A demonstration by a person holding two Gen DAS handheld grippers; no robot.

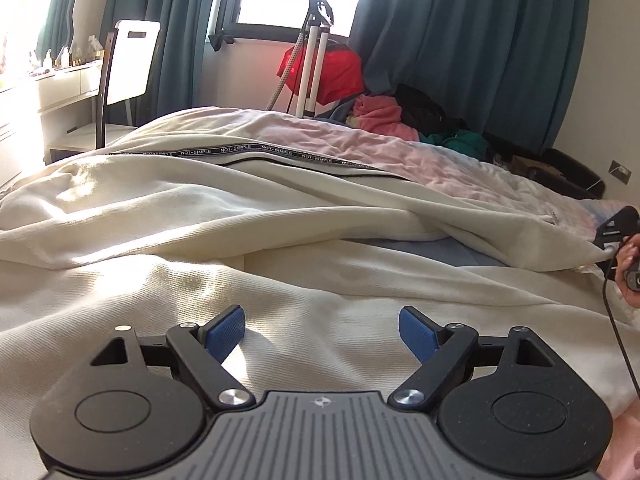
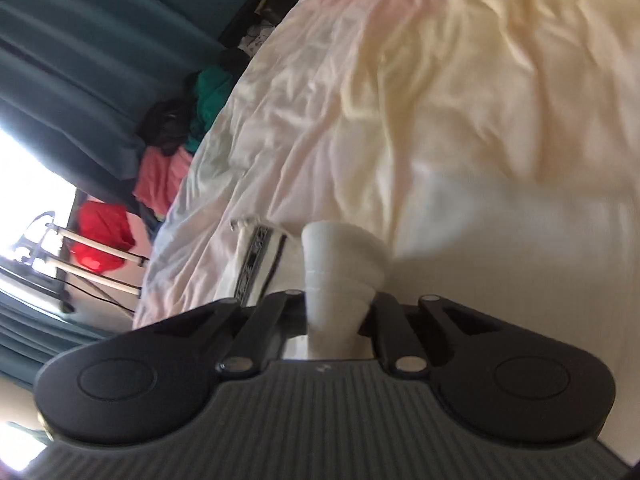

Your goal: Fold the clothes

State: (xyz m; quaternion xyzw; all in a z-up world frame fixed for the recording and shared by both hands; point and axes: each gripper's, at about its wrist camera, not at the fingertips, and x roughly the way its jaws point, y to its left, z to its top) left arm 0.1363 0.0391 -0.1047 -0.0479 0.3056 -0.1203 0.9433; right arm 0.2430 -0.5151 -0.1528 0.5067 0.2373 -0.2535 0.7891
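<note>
left gripper (image 1: 322, 330) sits low over the cream garment (image 1: 280, 280) at 6 o'clock of its own view, jaws spread wide, blue pads (image 1: 224, 330) clear of the cloth, nothing between them; likely parked or lining up for a pinch on the near panel. right gripper (image 2: 334, 300) is clamped on a bunched cream hem or cuff (image 2: 340, 264) that pokes up between its arms; the view is rolled sideways and blurred, so it's probably carrying that edge across for a fold. in the left wrist view the right gripper shows at 3 o'clock with a hand (image 1: 632, 256) on it, right where the garment's edge runs out. the garment lies spread and wrinkled on the bed (image 1: 460, 168), one part draped over another toward 12, a black "not-simple" tape stripe (image 1: 256, 151) along it. fold looks partway, not flat or squared. beyond, at 1 o'clock, a pile of clothes (image 1: 380, 114), a red bag (image 1: 332, 76), teal curtains (image 1: 480, 40), a window.
</note>
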